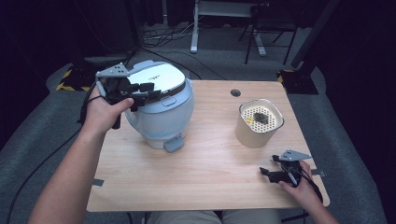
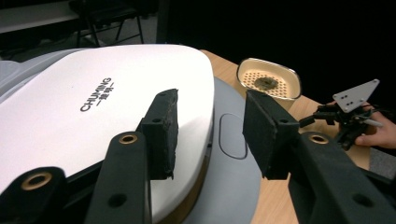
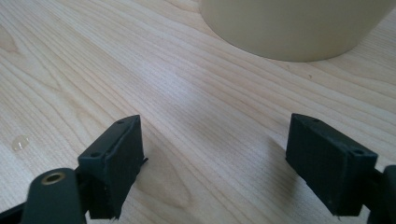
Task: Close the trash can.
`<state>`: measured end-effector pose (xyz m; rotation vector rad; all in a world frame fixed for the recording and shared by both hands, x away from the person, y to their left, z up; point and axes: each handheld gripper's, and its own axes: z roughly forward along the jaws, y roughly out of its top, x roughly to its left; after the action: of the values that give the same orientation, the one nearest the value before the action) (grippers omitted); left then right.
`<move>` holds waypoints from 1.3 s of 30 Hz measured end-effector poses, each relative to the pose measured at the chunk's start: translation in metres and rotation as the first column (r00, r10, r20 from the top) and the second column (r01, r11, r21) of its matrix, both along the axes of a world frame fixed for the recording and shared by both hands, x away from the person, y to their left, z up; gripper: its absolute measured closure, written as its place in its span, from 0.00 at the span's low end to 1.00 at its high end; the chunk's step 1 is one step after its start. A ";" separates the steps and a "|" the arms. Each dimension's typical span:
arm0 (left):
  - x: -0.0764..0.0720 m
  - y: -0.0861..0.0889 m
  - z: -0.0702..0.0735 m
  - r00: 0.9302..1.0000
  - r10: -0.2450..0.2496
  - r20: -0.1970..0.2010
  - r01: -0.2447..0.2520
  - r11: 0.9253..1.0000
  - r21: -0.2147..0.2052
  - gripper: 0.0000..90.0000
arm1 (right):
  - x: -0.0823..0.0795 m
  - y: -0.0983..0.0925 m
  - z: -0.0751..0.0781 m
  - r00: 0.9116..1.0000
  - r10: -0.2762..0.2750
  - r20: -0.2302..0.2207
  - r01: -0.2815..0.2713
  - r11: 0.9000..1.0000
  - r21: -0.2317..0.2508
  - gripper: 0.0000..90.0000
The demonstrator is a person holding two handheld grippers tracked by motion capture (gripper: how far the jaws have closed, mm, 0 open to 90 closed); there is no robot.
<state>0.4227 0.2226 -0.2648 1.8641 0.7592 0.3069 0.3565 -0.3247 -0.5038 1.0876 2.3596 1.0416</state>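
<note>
Nearest the person, at the front right corner of the wooden table (image 1: 205, 177), right hand (image 1: 301, 189) resting low on the board, holding the right gripper (image 1: 268, 173) close above the surface and aiming it leftward across the table. Jaws standing wide apart in the right gripper view, gripping nothing, bare wood grain lying between them. Just beyond those jaws, the cream container (image 3: 294, 28) sitting upright on the table, apart from the gripper; seen from above as a rounded tub (image 1: 259, 123) with a perforated insert and a dark lump at its centre.

Farther back and toward the left side of the table, left forearm stretching forward from the bottom edge, left hand (image 1: 105, 112) raised and wrapping the left gripper (image 1: 152, 89). Jaws pointing rightward over the white lid (image 2: 93, 107) of the pale blue rice cooker (image 1: 161, 105), spread well apart, closing on nothing, hovering over the lid's near edge. Cannot tell whether the pads (image 2: 163, 135) are touching the lid. Cooker standing at the table's rear left, well apart from the cream container, lid down.
</note>
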 end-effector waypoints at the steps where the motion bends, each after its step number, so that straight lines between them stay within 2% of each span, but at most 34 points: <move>1: 0.002 -0.001 -0.001 1.000 0.009 -0.001 -0.009 1.000 0.005 0.63 | 0.000 0.000 0.000 1.000 0.000 0.000 0.000 1.000 0.000 0.22; 3: 0.005 -0.003 -0.003 1.000 0.030 0.001 -0.030 0.999 0.013 0.64 | 0.000 0.000 0.000 1.000 -0.001 0.001 0.001 1.000 0.001 0.22; 10: 0.014 -0.011 -0.009 0.997 0.075 0.015 -0.076 0.994 0.077 0.67 | 0.000 0.000 0.000 1.000 -0.001 0.001 0.001 1.000 0.001 0.22; 16: 0.013 -0.017 -0.011 0.993 0.093 0.071 -0.102 0.985 0.137 0.65 | 0.000 0.000 0.000 1.000 -0.001 0.001 0.001 1.000 0.001 0.22; 22: 0.010 -0.020 -0.014 0.989 0.114 0.097 -0.127 0.982 0.137 0.65 | 0.000 0.000 0.000 1.000 -0.001 0.001 0.001 1.000 0.001 0.22; 25: 0.010 -0.023 -0.012 0.989 0.112 0.097 -0.127 0.978 0.165 0.65 | 0.000 0.000 0.000 1.000 -0.001 0.001 0.001 1.000 0.001 0.22; 26: 0.011 -0.024 -0.013 0.989 0.108 0.103 -0.127 0.972 0.200 0.65 | 0.000 0.000 0.000 1.000 -0.001 0.001 0.001 1.000 0.001 0.22; 29: 0.009 -0.028 -0.010 0.986 0.119 0.116 -0.143 0.963 0.229 0.66 | 0.000 0.000 0.000 1.000 -0.001 0.002 0.001 1.000 0.000 0.21; 31: 0.009 -0.029 -0.010 0.986 0.129 0.110 -0.151 0.963 0.224 0.66 | 0.000 0.000 0.000 1.000 -0.001 0.001 0.001 1.000 0.000 0.21; 32: 0.009 -0.029 -0.010 0.984 0.141 0.107 -0.161 0.963 0.217 0.65 | 0.000 0.000 0.000 1.000 -0.001 0.001 0.001 1.000 0.000 0.21; 34: 0.008 -0.027 -0.009 0.982 0.154 0.108 -0.175 0.959 0.221 0.54 | 0.000 0.000 0.000 1.000 -0.001 0.001 0.001 1.000 0.001 0.21; 35: 0.006 -0.026 -0.008 0.982 0.154 0.109 -0.174 0.962 0.211 0.50 | 0.000 0.000 0.000 1.000 -0.001 0.002 0.001 1.000 0.000 0.21; 37: -0.001 -0.024 -0.004 0.983 0.137 0.120 -0.155 0.975 0.159 0.47 | 0.000 0.000 0.000 1.000 -0.001 0.001 0.001 1.000 0.000 0.21; 39: -0.010 -0.024 -0.001 0.985 0.114 0.129 -0.131 0.984 0.124 0.44 | 0.000 0.000 0.000 1.000 -0.001 0.002 0.001 1.000 0.000 0.21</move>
<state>0.4124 0.1983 -0.2660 1.9066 0.7875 0.5568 0.3565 -0.3245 -0.5039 1.0875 2.3577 1.0420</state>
